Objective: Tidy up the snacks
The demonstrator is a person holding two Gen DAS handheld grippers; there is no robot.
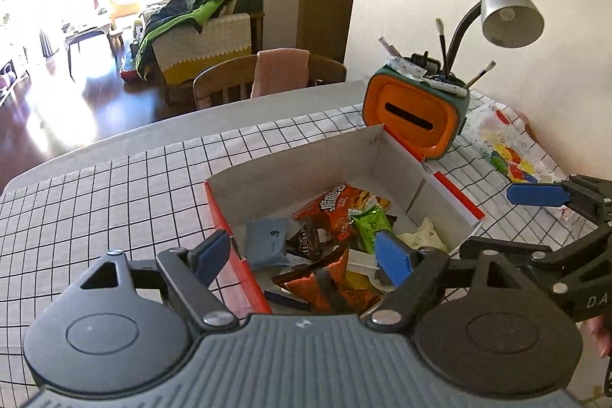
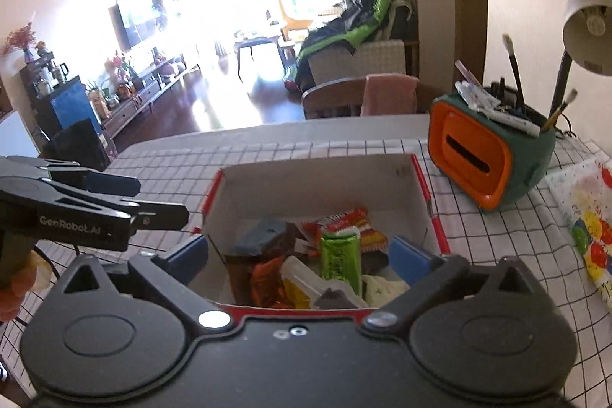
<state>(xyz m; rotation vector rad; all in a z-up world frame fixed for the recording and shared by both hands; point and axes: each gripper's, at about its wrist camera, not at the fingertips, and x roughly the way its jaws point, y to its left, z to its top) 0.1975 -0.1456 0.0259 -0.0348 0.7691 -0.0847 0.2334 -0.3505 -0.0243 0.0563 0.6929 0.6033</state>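
I have the left hand-held gripper (image 1: 306, 257) spread wide above the snack box (image 1: 306, 159), nothing between its blue pads (image 1: 394, 257). The right hand-held gripper (image 2: 300, 257) stands fully apart over the same box (image 2: 317, 178), also empty and touching nothing. No earlier view is on hand. The snacks lie piled inside the box: an orange chip bag (image 1: 336, 207), a green packet (image 2: 340, 257), a grey-blue pouch (image 1: 267, 245), a dark chocolate wrapper (image 1: 306, 241). My gripper bodies cut off the box's near wall, and the lower wrappers overlap too much to tell apart. Beyond the box's far right corner on the checked bench (image 1: 114, 186) stand an orange-faced organiser (image 1: 413, 117) and a desk lamp (image 1: 508, 10).
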